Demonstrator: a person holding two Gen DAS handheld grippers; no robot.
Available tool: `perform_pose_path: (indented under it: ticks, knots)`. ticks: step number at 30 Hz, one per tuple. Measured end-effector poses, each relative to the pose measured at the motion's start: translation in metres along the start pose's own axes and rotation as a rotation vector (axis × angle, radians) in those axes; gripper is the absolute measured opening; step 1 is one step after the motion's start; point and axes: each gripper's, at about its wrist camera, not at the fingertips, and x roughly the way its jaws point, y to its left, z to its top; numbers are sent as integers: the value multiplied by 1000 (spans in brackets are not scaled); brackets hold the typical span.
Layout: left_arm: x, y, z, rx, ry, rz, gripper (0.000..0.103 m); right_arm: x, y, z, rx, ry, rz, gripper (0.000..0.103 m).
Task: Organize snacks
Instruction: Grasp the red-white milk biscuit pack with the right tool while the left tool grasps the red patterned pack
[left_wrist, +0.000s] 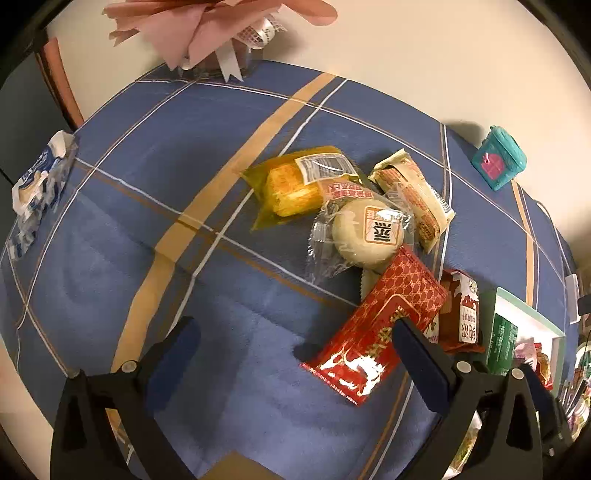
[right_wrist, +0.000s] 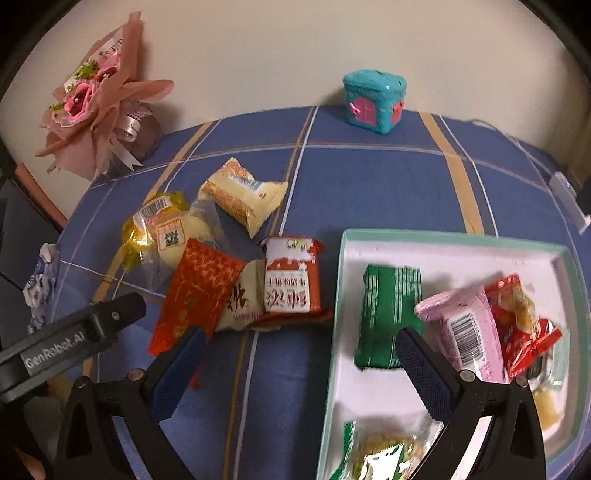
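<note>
Both tongs stand wide open and hold nothing. The left tongs (left_wrist: 295, 354) hover over the blue plaid cloth (left_wrist: 147, 229) covering the desk, their right finger passing in front of a flat red foil packet with gold print (left_wrist: 376, 332). Just beyond it lies a round pale pastry in a clear wrapper (left_wrist: 365, 232), overlapping a yellow cake in a yellow transparent wrapper (left_wrist: 295, 184) and touching a cream and orange sachet (left_wrist: 413, 195). A brown and white snack packet (right_wrist: 291, 280) lies beside the red one, near the desk's middle.

The right tongs (right_wrist: 299, 354) straddle the left wall of a shallow white tray with a mint green rim (right_wrist: 343, 258) at the desk's right side. Inside it rest a green ridged packet (right_wrist: 388, 306), a pink packet with a barcode (right_wrist: 465, 325) and a red crinkled packet (right_wrist: 521, 325).

A teal house-shaped box (right_wrist: 373, 99) stands at the far edge, a pink paper bouquet (right_wrist: 99, 99) at the far left corner, and a blue and white wrapper (left_wrist: 37, 184) at the left edge.
</note>
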Motion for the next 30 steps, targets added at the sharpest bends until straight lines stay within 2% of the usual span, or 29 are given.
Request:
perform_pose_path:
  ticks: [6,9,11,13,15,19,25,30]
  knots:
    - [-1,3,9,-30,-47,-61,103,-2,2,15,-22,-52,7,103]
    - [-1,2,13,-37,-58,-52,103,2,0,20,-13,-55,25,103]
    - [0,2,13,-37,-58,-52,103,7,-2,22,4,-42,31,97]
    - [2,0,13,-34,-48,-64,103,13,-4,23,19,-23,40,83]
    - [4,-2,13,-29,-42,-79,103,17,-5,23,26,-9,46,77]
    - [6,-4,11,-16,-38,-74,103,23,-6,26,30,7,61,55]
    - [9,-2,11,-16,-28,-67,103,30,0,29,10,23,84,46]
    - [12,0,9,-22,-13,-73,103,40,2,29,5,47,86,46]
